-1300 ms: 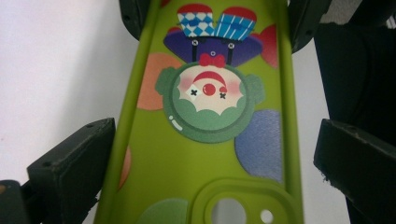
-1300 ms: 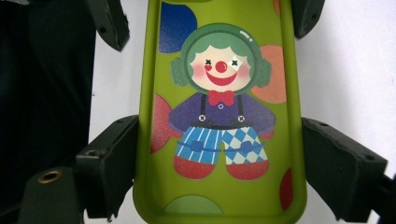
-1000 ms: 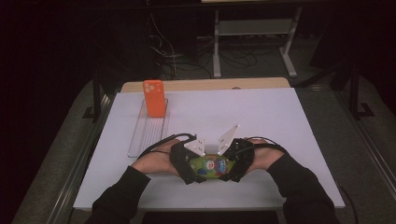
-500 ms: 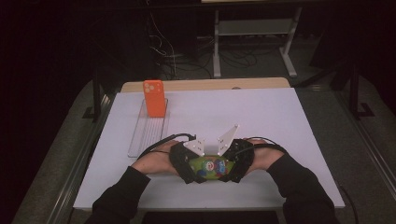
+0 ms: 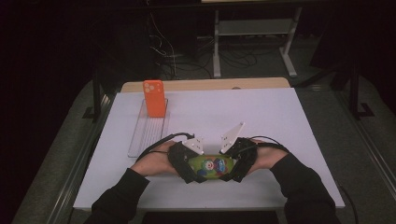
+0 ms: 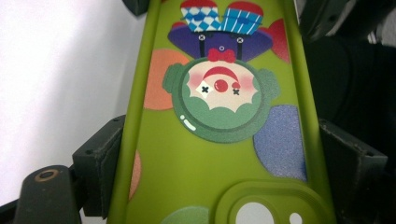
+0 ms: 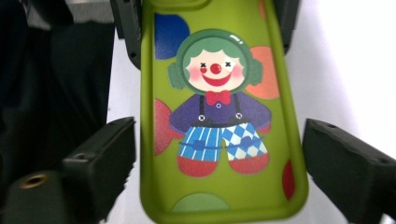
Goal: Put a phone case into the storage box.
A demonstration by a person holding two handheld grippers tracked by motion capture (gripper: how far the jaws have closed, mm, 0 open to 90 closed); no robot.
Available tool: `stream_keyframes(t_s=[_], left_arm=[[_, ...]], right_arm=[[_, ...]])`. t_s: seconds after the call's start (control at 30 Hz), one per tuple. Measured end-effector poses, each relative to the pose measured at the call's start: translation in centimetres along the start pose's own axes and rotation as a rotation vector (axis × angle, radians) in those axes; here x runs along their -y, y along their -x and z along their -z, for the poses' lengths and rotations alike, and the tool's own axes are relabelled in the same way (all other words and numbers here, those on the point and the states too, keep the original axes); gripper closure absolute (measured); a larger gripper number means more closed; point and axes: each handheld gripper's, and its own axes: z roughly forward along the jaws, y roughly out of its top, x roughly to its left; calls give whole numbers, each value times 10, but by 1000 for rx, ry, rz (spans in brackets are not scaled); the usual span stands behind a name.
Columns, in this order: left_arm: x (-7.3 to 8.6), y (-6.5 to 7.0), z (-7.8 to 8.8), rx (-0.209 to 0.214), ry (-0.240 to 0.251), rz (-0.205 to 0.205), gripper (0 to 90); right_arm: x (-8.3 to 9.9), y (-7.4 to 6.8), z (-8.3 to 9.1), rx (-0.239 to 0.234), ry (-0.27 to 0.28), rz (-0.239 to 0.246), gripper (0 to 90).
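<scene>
Green case [image 5: 209, 166] with a clown print lies flat on the white counter [image 5: 280, 121], near edge, centre, long axis left-right, between the two hands. Left claw [image 5: 187, 161] has just been closing on it: in the left gripper view both black jaws sit against the long edges of the case [image 6: 219, 140] at the camera-cutout end, so it is gripping the case. Right claw [image 5: 236, 161] has just been opening a bit: in the right gripper view its jaws straddle the clown's-feet end of the case [image 7: 219, 116], white counter visible in the gaps on both sides, so open, not pressing. The left claw's jaws show at the far end of that view, tight on the case. The clown reads upside-down in the left gripper view and upright in the right one, so the claws face each other end to end along the case. Both forearms in dark sleeves come in from the near edge, a hand wrapped round each gripper body, a grey plate tilted up on each. Orange phone [image 5: 154, 98] stands at the far left of the counter, on the far end of a clear tray [image 5: 147, 135], well apart from the case.
</scene>
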Motion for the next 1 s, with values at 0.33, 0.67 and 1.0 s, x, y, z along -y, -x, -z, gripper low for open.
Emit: stream_keyframes(t_s=[0.33,0.67,1.0], left_arm=[[7,-6,0,-115,20,113,148],[6,-13,6,-278,49,276,148],[4,-10,4,-318,77,367,148]], right_arm=[[19,14,20,143,118,-134,26],[46,8,12,265,205,-378,19],[55,-6,-11,388,260,-443,16]])
